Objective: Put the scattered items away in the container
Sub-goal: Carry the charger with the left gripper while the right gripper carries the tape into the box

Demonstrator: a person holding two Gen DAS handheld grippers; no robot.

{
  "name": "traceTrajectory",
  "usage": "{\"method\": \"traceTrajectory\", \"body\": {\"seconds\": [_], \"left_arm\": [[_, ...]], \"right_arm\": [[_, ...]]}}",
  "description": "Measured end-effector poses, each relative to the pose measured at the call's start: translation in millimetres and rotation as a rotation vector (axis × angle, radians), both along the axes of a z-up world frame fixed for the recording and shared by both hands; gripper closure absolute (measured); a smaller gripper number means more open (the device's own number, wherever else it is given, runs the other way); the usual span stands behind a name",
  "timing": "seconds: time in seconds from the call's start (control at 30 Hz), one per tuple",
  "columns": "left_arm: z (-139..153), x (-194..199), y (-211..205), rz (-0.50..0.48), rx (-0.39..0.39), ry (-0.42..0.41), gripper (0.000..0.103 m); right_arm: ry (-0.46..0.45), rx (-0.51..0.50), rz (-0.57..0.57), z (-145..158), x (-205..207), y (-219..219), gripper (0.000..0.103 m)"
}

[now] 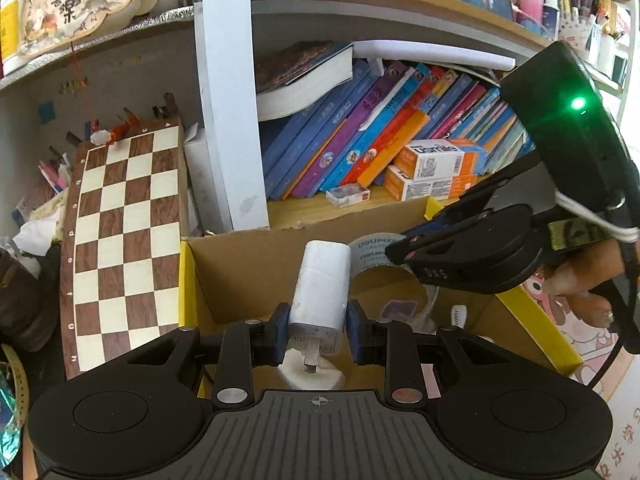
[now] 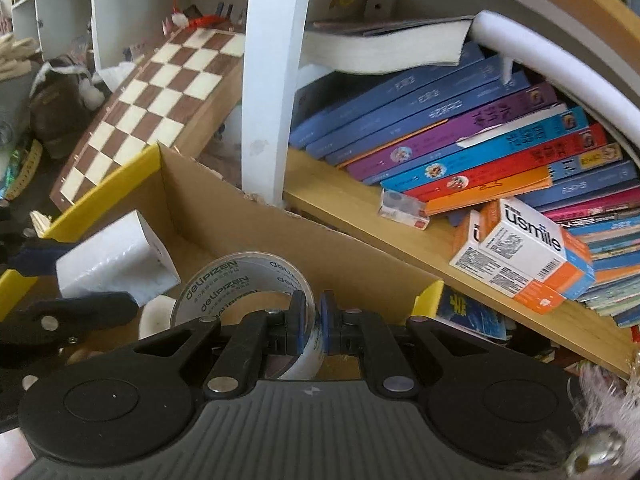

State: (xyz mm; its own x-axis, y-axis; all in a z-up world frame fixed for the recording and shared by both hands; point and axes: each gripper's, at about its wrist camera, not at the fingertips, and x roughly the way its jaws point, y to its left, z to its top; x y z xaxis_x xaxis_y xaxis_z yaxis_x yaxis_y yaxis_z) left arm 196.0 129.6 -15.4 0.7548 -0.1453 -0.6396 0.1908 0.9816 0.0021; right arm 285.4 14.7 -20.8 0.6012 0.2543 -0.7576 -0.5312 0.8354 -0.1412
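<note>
The left gripper [image 1: 317, 330] has its jaws clamped on the white charger [image 1: 322, 284], held over the cardboard box [image 1: 248, 276]. The right gripper [image 2: 309, 322] pinches the tape roll [image 2: 240, 276] wall inside that box. At 1 o'clock, leaning books [image 2: 460, 128] fill the shelf [image 2: 360, 204].

box [image 2: 224, 220] open above, bookshelf [image 2: 360, 204] crowding behind

tape roll [image 2: 240, 280] partly behind gripper [image 2: 309, 322] — box floor hidden
</note>
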Motion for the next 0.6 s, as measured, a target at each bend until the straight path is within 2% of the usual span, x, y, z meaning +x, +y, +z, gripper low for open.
{"method": "traceTrajectory", "body": {"seconds": [0.23,0.6], "left_arm": [[-6.1,13.6,-1.7,-0.006,0.007,0.017,0.075],[-12.2,31.6,-4.2,-0.017,0.054,0.045,0.075]], "right_arm": [[0.03,-0.034,-0.018,-13.0,18.2,-1.0,0.095],[0.034,-0.016,-0.027,-16.8,22.3,-4.6,0.092]]}}
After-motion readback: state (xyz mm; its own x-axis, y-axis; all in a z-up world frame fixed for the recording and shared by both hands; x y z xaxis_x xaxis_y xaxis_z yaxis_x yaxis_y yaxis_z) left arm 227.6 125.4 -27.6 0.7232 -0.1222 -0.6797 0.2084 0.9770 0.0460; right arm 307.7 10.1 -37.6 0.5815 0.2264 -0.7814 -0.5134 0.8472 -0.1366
